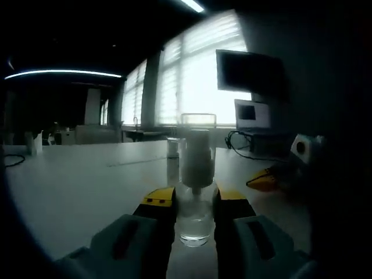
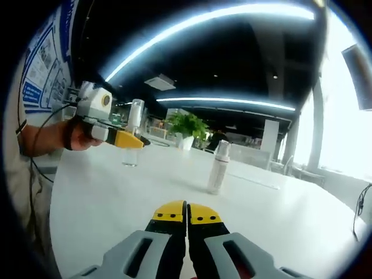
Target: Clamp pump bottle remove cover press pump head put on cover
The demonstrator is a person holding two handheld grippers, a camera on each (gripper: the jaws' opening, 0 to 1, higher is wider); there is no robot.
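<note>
Left tool pinched the pump bottle; right tool stayed off to the side.

At the bottom middle of the left gripper view, the left tool [image 1: 195, 203] squeezed the clear pump bottle [image 1: 195, 174] standing on the white worktop [image 1: 75, 186]. In the right gripper view, the right tool [image 2: 186, 214] sat low, pressed together with nothing in it. A second white bottle [image 2: 218, 168] stood at mid-frame.

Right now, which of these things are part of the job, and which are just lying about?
Job: pump bottle, cover, left gripper clamping it, right gripper.
Lying about: second bottle, plant, monitor, laptop.
</note>
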